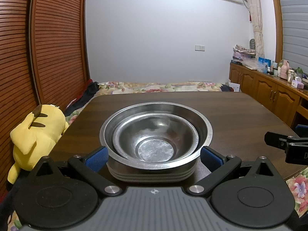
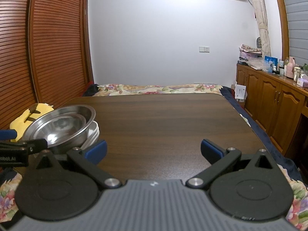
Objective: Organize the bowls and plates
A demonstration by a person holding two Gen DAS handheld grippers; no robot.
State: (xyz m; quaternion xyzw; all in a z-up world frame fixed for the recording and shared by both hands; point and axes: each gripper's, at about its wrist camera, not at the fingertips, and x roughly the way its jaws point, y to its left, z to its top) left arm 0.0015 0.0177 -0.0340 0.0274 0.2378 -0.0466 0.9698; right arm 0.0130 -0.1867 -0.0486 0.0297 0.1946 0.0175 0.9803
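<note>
At lower centre of the left wrist view, the left gripper (image 1: 154, 156) stands open, blue pads flanking the stack: steel bowls (image 1: 156, 134) nested on white plates (image 1: 150, 174) on the table (image 1: 240, 115). I'd keep the stack square, centred and away from the edge. The right gripper (image 2: 154, 150) gapes empty over bare wood. Partial lettering "uboLAI" shows at left.

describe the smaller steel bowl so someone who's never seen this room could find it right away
Look at the dark wooden table at the foot of the floral bed, then at the stack of dishes near its left edge, beside the yellow plush toy. The smaller steel bowl is nested inside the larger steel bowl, above grey plates. It is the innermost dish, with a flat round bottom.
</note>
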